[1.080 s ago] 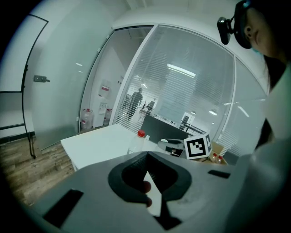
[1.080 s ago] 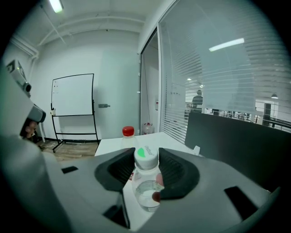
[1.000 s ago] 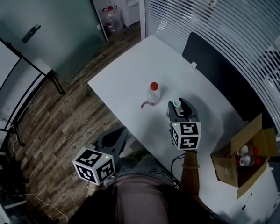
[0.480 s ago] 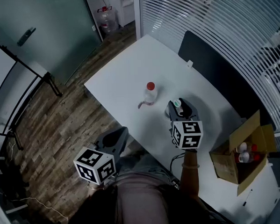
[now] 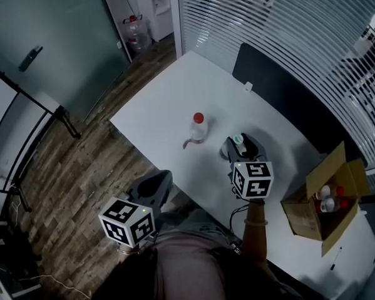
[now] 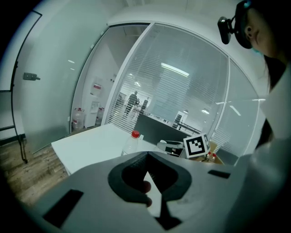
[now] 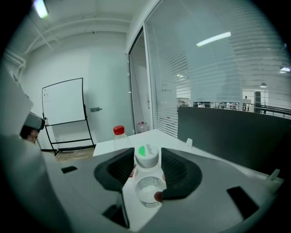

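Barely shifted, the right gripper (image 5: 240,144) still clamps a clear plastic bottle with green-marked white cap (image 7: 146,181) at the white worktop (image 5: 163,107); left gripper (image 6: 146,155) closed, empty.

**Clear bottle clamped, second bottle beyond**

Jaws of the right gripper (image 7: 148,169) press both sides of a clear bottle (image 7: 147,181). It stands upright; white cap, green mark on top. Farther off on the white table (image 7: 157,136), slightly left: a red-capped bottle (image 7: 119,136), upright, well apart from the jaws. Far left, a whiteboard (image 7: 62,101) on a stand. Right side, a glass wall (image 7: 204,68) with blinds; a dark partition (image 7: 223,132) runs along the table's right edge.
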The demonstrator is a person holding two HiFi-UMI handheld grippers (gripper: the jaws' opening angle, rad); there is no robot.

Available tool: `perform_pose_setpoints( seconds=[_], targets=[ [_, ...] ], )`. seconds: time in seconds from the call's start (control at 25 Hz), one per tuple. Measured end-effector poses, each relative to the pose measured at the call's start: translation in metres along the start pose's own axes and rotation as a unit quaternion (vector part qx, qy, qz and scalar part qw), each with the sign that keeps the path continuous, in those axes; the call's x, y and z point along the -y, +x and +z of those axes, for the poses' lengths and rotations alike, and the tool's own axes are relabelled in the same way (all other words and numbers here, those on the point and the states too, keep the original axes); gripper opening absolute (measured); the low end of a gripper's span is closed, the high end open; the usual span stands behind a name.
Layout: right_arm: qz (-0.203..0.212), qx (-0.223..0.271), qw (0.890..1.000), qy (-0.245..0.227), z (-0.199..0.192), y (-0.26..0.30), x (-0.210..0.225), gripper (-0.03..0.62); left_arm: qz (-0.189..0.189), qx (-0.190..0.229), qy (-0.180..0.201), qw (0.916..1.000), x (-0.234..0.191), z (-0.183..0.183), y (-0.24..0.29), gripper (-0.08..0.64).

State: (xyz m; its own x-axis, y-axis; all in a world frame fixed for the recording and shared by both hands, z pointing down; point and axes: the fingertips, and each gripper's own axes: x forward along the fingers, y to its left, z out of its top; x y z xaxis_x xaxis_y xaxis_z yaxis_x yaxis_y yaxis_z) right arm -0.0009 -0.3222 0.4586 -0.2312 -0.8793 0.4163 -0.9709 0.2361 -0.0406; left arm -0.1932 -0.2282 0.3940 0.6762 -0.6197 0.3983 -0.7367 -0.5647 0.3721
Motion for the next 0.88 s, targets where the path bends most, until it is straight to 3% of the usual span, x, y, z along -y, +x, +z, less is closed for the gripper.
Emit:
perform_pose_setpoints(
  seconds=[0.4,0.88],
  targets=[
    [-0.027,0.008,1.000,0.008,0.003,-0.014,-0.001,0.178,-0.027,-0.003,0.021,0.9994,-0.002,0.006,-0.008,0.006],
    [-0.100,0.018,0.995,0.017,-0.002,-0.059,-0.018,0.178,-0.102,-0.014,0.040,0.9939,-0.002,0.005,-0.021,0.006]
  ],
)
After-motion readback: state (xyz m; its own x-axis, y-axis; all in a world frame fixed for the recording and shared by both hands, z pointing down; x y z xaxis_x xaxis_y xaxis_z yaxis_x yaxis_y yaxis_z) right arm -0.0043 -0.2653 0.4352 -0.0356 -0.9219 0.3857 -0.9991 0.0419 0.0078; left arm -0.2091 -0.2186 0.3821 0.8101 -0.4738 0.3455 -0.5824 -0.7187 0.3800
